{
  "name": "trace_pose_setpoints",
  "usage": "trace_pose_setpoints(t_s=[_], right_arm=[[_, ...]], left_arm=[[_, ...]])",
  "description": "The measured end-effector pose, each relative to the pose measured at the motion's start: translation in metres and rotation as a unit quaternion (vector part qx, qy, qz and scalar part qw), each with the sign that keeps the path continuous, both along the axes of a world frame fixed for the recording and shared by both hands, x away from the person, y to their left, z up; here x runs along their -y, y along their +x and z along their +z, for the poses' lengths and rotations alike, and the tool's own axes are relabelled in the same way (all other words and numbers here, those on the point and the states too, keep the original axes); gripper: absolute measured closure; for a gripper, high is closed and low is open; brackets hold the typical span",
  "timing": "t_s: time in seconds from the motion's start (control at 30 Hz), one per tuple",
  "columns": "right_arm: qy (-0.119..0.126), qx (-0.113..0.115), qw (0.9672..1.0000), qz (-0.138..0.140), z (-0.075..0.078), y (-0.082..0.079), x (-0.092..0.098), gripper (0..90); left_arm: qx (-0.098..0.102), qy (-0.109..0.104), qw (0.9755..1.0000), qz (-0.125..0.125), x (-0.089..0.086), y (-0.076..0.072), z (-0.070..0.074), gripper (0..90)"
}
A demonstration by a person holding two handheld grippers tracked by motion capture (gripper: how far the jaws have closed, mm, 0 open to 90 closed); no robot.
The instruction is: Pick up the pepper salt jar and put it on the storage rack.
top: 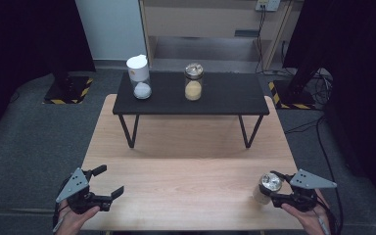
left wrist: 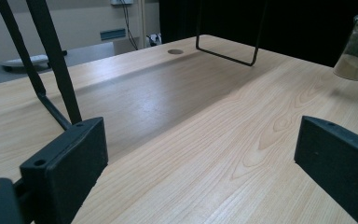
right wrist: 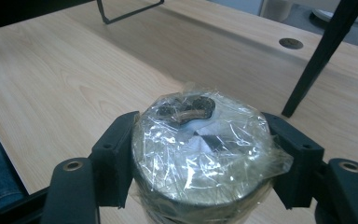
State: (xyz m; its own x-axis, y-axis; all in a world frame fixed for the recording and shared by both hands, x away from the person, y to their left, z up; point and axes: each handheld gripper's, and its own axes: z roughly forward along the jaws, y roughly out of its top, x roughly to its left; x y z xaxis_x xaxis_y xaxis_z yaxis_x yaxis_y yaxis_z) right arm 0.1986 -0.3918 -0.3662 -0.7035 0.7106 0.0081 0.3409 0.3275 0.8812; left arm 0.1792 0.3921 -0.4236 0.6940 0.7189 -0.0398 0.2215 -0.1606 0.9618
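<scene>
My right gripper (top: 272,188) is shut on a glass jar (top: 267,185) near the front right corner of the wooden table (top: 191,166). In the right gripper view its jaws press both sides of the jar (right wrist: 198,154), just under a top wrapped in crinkled clear film. The jar (left wrist: 356,46) holds a pale powder and leans; its base looks slightly off the wood. My left gripper (top: 110,180) is open over the front left corner, with nothing between its jaws in the left gripper view (left wrist: 200,158).
A low black table (top: 225,95) on thin metal legs stands across the far half of the wooden table. On it are a white-lidded jar (top: 139,78) with white powder and a jar (top: 193,83) of yellow powder. Grey floor surrounds the table.
</scene>
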Motion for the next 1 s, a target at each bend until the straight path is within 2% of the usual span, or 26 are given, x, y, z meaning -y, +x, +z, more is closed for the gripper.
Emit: trace_pose_setpoints(t_s=[0.2, 1.0], right_arm=[[-0.003, -0.001, 0.9999, 0.012, 0.013, 0.010, -0.007, 34.3], [0.016, -0.012, 0.9990, 0.040, 0.074, 0.049, -0.029, 34.3]], left_arm=[[0.000, 0.000, 1.0000, 0.000, 0.000, 0.000, 0.000, 1.7], [-0.001, -0.001, 1.0000, 0.000, 0.000, 0.000, 0.000, 1.7]])
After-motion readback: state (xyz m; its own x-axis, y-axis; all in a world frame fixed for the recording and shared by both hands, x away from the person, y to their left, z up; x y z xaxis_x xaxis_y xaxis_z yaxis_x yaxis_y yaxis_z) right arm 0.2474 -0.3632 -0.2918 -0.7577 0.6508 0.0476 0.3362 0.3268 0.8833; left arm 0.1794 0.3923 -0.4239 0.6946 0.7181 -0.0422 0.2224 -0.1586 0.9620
